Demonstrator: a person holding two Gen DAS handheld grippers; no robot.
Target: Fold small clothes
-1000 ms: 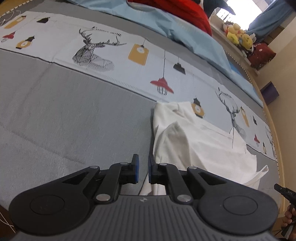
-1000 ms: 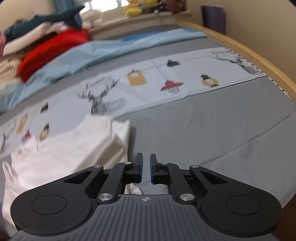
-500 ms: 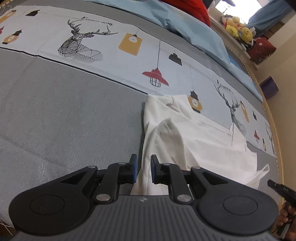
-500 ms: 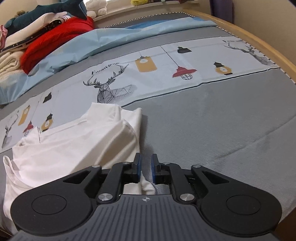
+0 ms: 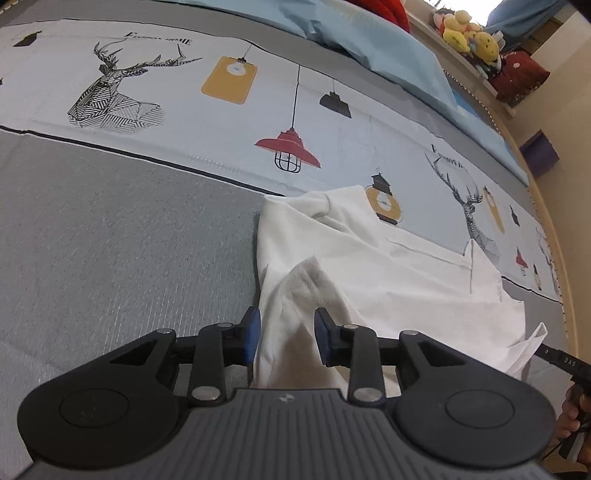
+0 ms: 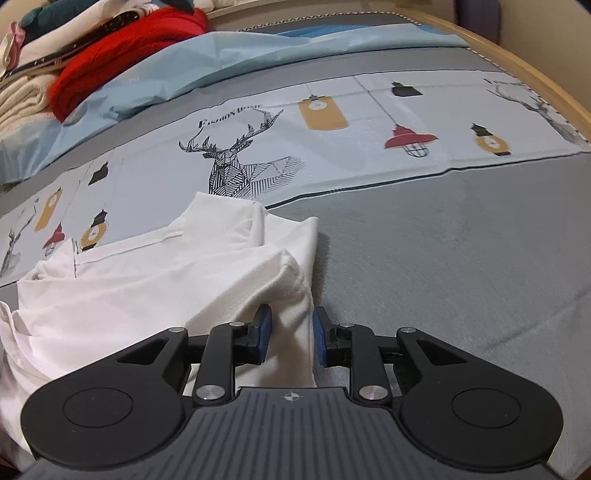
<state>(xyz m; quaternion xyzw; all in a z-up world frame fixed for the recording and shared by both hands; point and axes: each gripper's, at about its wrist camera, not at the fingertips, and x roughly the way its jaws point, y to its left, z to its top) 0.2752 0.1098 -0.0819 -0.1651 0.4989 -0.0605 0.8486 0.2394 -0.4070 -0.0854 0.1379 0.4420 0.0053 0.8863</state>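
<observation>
Lying on the bed: white shirt, partly folded, spread over the gray blanket and reaching onto the pale printed strip with deer and lamp drawings.
Shirt in left view: center and right of the frame, one folded edge running down between the blue pads.
Shirt in right view: shirt fills the lower left, its folded right edge passing between the pads.
Left claw: released, pads spread apart, cloth lying in the gap; neither pad visibly presses the cloth.
Right claw: released too, pads apart with the shirt's edge between them.
Upper part of right view: light blue sheet and a red garment beside a pile of clothes at the upper left.
Upper right of left view: yellow plush toys on a ledge.
</observation>
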